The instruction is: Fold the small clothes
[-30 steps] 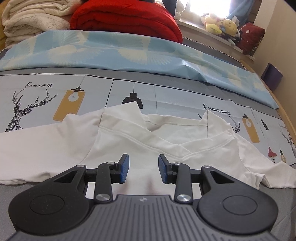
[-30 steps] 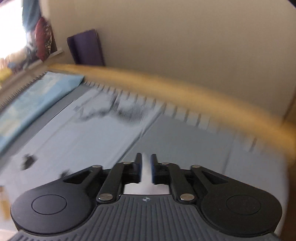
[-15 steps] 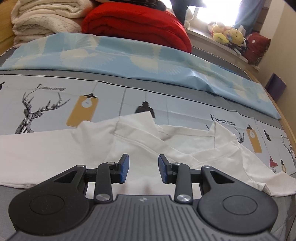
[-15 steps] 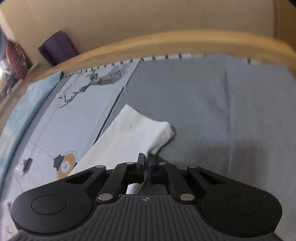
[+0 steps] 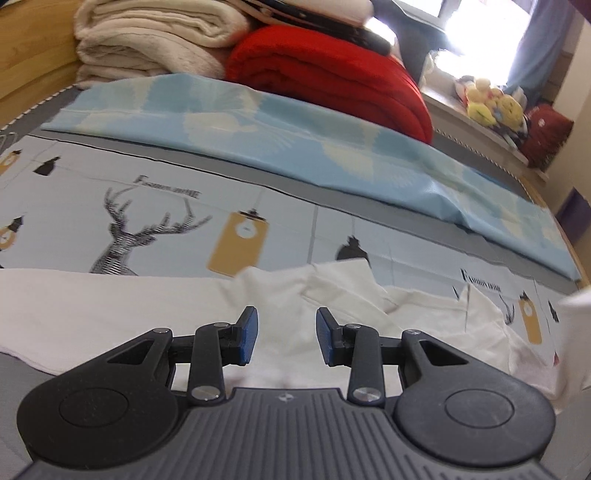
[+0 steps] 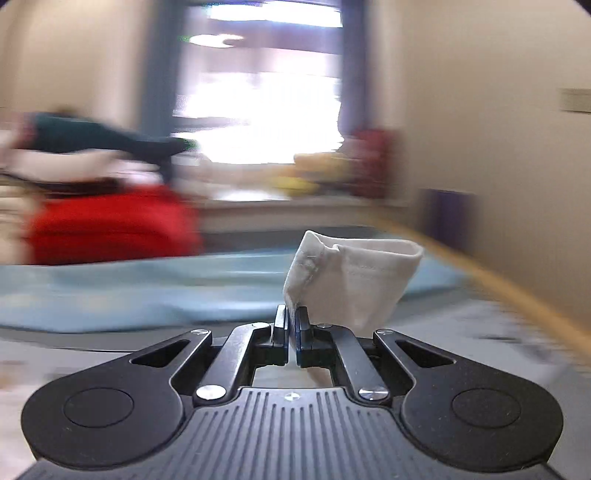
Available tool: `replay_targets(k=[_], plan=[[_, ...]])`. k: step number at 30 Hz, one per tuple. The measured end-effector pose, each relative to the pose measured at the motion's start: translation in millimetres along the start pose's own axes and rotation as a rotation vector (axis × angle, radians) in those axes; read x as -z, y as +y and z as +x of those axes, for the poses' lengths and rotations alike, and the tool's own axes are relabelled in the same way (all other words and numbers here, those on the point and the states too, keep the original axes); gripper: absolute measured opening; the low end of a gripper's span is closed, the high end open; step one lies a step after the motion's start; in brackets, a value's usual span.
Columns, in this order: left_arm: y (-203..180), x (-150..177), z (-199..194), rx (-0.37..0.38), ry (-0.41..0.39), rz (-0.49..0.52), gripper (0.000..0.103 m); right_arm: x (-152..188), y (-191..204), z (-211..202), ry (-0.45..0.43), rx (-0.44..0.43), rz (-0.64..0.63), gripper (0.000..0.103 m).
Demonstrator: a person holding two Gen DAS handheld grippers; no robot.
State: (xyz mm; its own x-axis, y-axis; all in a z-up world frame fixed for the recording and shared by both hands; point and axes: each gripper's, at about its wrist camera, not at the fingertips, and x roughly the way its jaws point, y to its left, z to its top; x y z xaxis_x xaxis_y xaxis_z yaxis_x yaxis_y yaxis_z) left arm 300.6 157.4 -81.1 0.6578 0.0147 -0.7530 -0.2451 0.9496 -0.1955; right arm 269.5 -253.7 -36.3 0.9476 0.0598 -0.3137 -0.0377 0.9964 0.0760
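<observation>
Lifting the white cotton shirt's sleeve cuff (image 6: pixel 354 280) off the bed — right gripper (image 6: pixel 291 321) just clamped it; left gripper (image 5: pixel 286 334) half-open, empty — sleeve fold begun.

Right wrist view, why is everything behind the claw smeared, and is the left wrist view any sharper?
Right wrist view: motion blur streaks the room sideways and the window is blown out; only the right claw and the white sleeve cuff it pinches stay sharp. Left wrist view: much sharper, slightly soft, with fisheye bending at the edges and glare at its window.
</observation>
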Motion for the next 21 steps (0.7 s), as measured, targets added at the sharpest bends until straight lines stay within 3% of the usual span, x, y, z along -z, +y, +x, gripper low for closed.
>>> replay_targets(k=[3,5,6,7,9,12,16,19,21], plan=[[12.9,-3.7,-5.0,0.000,-0.004,-0.024,0.039,28.4,87.9,2.1,0.107,-0.262,0.019,0.004],[17.8,-4.6,-5.5,0.007,0.002,-0.035,0.039,63.1,133.6,15.3,0.296,-0.413,0.035,0.007],[19.4,-4.7,-5.0,0.012,0.006,-0.038,0.039,75.9,147.2,17.9,0.373,-0.415,0.029,0.007],[21.0,-4.8,-4.7,0.015,0.010,-0.041,0.038,89.2,160.5,17.5,0.457,-0.382,0.015,0.007],[22.8,-4.1,-3.9,0.020,0.017,-0.050,0.039,93.3,164.2,9.0,0.500,-0.341,0.004,0.007],[22.9,-2.3,-0.1,0.047,0.036,-0.063,0.039,75.0,144.2,-15.7,0.462,-0.300,0.002,0.012],[14.2,5.7,9.7,0.101,0.071,-0.072,0.037,47.0,86.5,-28.6,0.376,-0.194,0.120,0.025],[1.4,15.0,19.5,0.142,0.092,-0.057,0.037,48.2,42.8,-25.2,0.322,-0.095,0.213,0.025],[-8.1,21.2,27.4,0.147,0.093,-0.034,0.037,58.6,17.4,-17.2,0.350,-0.024,0.313,0.025]])
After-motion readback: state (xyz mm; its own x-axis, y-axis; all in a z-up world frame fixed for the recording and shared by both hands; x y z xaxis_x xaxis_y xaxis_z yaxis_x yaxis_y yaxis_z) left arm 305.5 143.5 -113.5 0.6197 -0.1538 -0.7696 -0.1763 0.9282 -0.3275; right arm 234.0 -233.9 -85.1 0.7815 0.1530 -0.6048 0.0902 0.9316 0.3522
